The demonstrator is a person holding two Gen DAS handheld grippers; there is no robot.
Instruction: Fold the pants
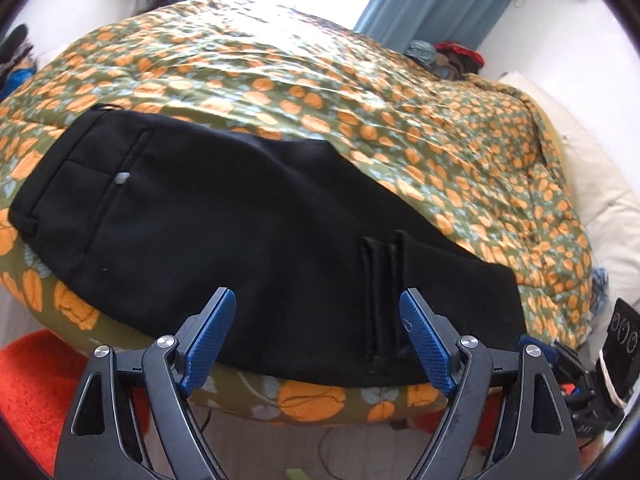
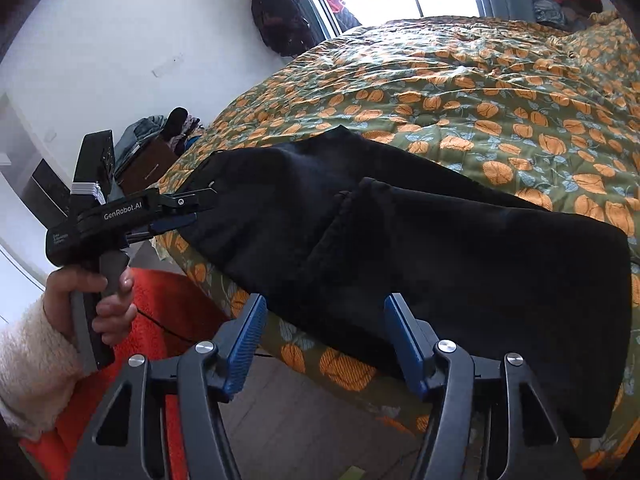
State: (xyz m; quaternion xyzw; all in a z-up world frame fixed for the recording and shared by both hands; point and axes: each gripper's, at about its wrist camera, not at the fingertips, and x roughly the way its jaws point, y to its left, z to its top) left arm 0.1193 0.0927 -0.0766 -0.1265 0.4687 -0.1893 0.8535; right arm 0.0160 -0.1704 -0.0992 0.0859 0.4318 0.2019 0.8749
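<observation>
Black pants [image 1: 240,240] lie folded along the near edge of the bed, waistband at the left and leg hems [image 1: 384,300] doubled back on top at the right. They also show in the right wrist view [image 2: 440,260]. My left gripper [image 1: 318,300] is open and empty, just in front of the pants' near edge. My right gripper [image 2: 324,308] is open and empty, just in front of the pants' near edge. The left gripper also shows from the side in the right wrist view [image 2: 192,208], at the pants' left end.
The bed carries a green quilt with orange flowers [image 1: 320,92]. A white pillow [image 1: 600,184] lies at the right. An orange rug [image 1: 36,380] covers the floor at the left. Clothes are piled by the curtain [image 1: 444,56]. The right gripper's body [image 1: 600,368] shows at the right edge.
</observation>
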